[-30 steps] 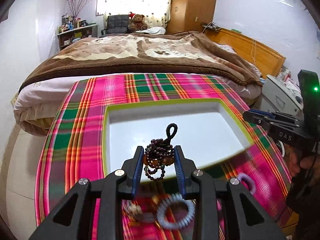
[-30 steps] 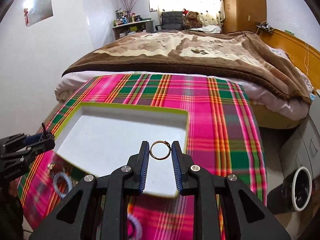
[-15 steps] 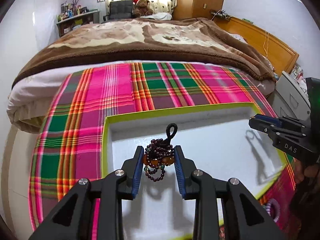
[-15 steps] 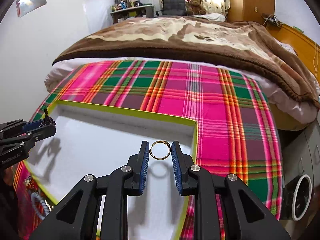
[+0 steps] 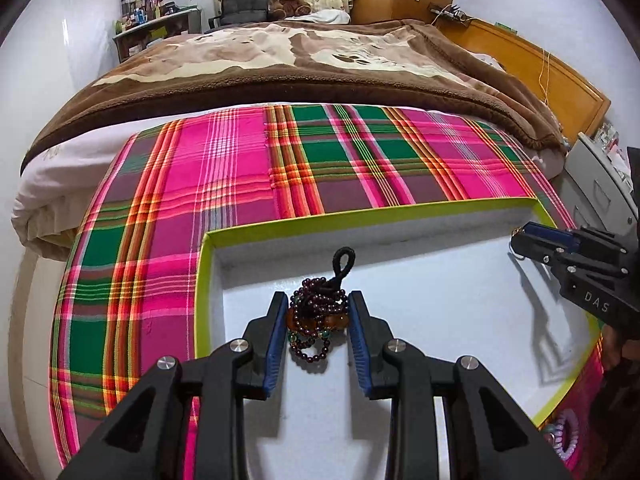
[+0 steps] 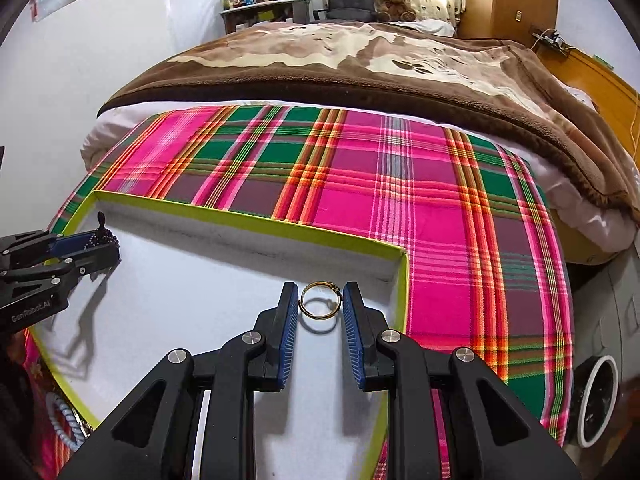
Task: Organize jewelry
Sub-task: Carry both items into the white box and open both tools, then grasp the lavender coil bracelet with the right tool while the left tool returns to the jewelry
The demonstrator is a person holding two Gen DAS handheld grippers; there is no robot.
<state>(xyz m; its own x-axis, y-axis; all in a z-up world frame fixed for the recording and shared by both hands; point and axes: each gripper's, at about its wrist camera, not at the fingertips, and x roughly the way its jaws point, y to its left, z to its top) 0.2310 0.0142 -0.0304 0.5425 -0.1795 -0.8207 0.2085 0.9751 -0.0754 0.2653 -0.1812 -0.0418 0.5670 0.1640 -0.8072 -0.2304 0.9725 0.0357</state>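
Two grippers are hovering over one shallow white tray (image 5: 400, 216) with a lime-green rim, which is lying on a pink, green and orange plaid cloth (image 5: 240, 176) spread at the foot of a bed. A brown blanket (image 5: 320, 60) is covering the bed behind the cloth.

The left gripper (image 5: 318, 314) is reaching forward and slightly downward over the tray's near left part, its jaws narrowed around a bundled string of dark beads (image 5: 316, 320). The bundle is hanging between the blue pads (image 5: 276, 340), with a black cord loop sticking up above it and a few amber and green beads showing among the dark ones. From the right wrist view the same gripper (image 6: 108, 246) is entering at the left edge, and only a sliver of the beads (image 6: 102, 238) is peeking past its fingers.

The right gripper (image 6: 321, 306) is leaning over the tray's (image 6: 248, 220) far right corner, its jaws closed narrowly on a thin gold ring (image 6: 320, 300) standing on edge between the pads. A small setting on the ring's top is too tiny to make out. In the left wrist view this gripper (image 5: 520, 242) is cut off by the right edge, and the ring is hidden there.

Outside the tray, a coiled hair tie (image 5: 562, 438) is lying partly cut off at the lower right, and another pale blue coil (image 6: 60, 420) is lying beside the tray's near left rim.
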